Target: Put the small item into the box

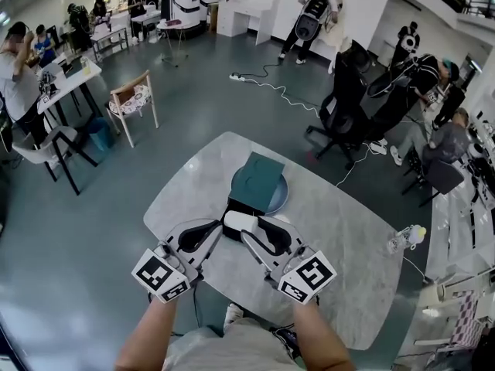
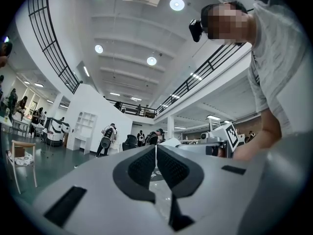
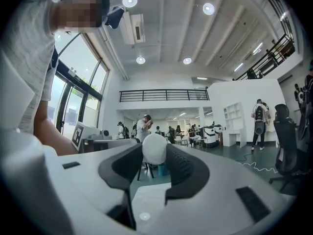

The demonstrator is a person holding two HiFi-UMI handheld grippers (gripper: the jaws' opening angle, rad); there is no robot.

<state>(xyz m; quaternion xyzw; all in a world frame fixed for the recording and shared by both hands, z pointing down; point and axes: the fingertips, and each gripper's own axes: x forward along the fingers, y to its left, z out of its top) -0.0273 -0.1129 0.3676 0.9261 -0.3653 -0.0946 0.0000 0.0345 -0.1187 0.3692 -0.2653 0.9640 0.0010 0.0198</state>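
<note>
The small item (image 1: 239, 222) is a white rounded piece, and my right gripper (image 1: 249, 229) is shut on it just above the grey table (image 1: 340, 246). In the right gripper view the white item (image 3: 154, 148) sits clamped between the dark pads (image 3: 179, 164) near their tips. Right behind it stands the box (image 1: 256, 182), dark teal with its lid tilted up, resting on a round blue-grey plate (image 1: 281, 196). My left gripper (image 1: 216, 230) is beside the item on its left. In its own view the left gripper (image 2: 156, 161) is shut with nothing between the pads.
A small clear object with a pale top (image 1: 407, 238) lies at the table's right edge. Black office chairs (image 1: 348, 103) stand beyond the table, a wooden chair (image 1: 133, 99) is at the far left, and a white cable (image 1: 282, 91) runs over the floor. Several people are around the room.
</note>
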